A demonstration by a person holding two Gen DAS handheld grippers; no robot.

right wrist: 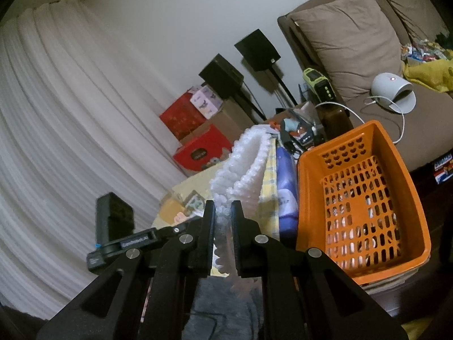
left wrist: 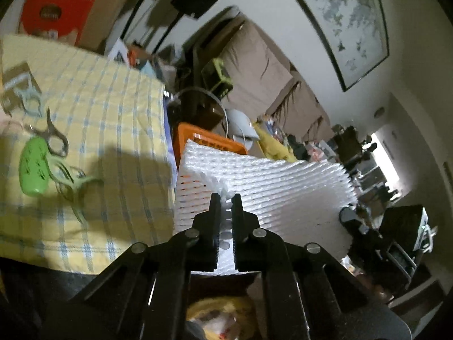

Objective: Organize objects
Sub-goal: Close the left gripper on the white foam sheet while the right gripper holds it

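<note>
- Gripping one item between two tools: the left gripper (left wrist: 226,198) is clenching a bunched edge of the white foam net sheet (left wrist: 271,187), its jaws pinched nearly together with the foam squeezed between them.
- The right gripper (right wrist: 222,205) is likewise clamping another edge of the foam net sheet (right wrist: 243,170), jaws narrow, foam showing in the slot between them.
- Sheet, position: it is hanging in the air between the two grippers, clear of the yellow checked tablecloth (left wrist: 107,113); in the left wrist view it is spreading forward and rightward from the fingers as a broad ribbed panel, and in the right wrist view it is rising forward from the fingers as a folded, edge-on strip.
- Key relation: the orange basket (right wrist: 365,198) is sitting just right of the right gripper's fingers and, in the left wrist view, directly beyond the sheet's far edge (left wrist: 198,138); judged from this, the sheet is lying beside rather than over the basket's open top.
- The right hand is appearing nearer the basket; its long side is running away from the fingers.
- Basket, location: at the tablecloth's edge, beside a purple packet (right wrist: 286,195).
- Remaining on the cloth, toward its left edge: green case (left wrist: 32,167) and metal scissors (left wrist: 55,136), well apart from both grippers.
</note>
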